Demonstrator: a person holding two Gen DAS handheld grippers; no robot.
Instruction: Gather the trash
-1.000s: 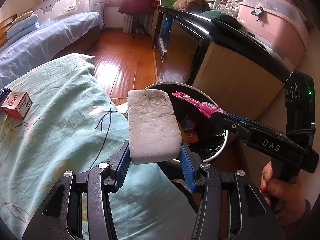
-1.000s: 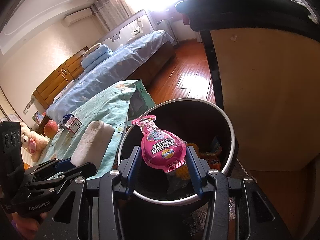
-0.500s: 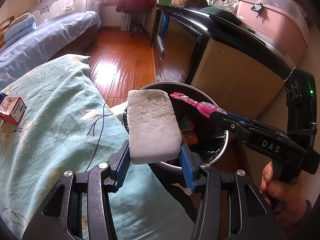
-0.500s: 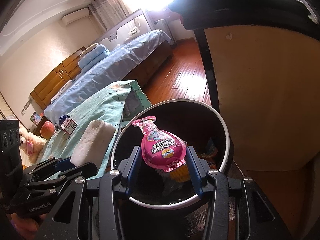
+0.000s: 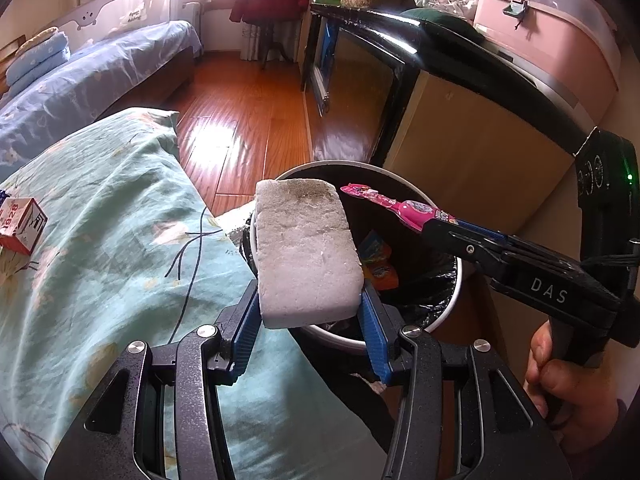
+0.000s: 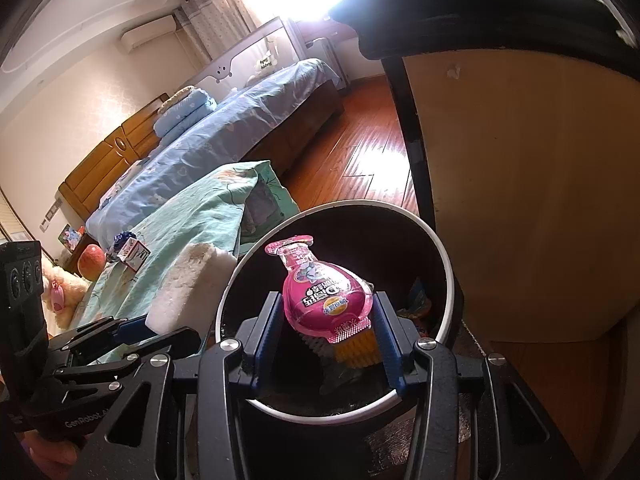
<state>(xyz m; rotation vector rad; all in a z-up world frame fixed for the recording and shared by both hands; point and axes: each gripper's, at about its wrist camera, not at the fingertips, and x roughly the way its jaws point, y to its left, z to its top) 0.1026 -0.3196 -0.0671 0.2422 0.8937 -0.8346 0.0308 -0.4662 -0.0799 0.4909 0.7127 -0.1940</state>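
While the left gripper (image 5: 310, 312) pinches a light, crumbly-looking foam block (image 5: 306, 252) by its long sides, the right gripper's (image 6: 328, 336) fingers clamp a thin, pliable pink packet (image 6: 324, 296) over the trash bin (image 6: 450, 280).

Trash bin (image 5: 452, 304) bottom (behind foam block (image 5: 306, 252))

A small carton (image 5: 21, 225) lies on the teal quilt (image 5: 112, 240).

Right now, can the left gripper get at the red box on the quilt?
Probably not yet. The left gripper is shut on the foam block, so its jaws are full. The red box lies in the open on the quilt, with nothing over it, once the foam goes into the bin.
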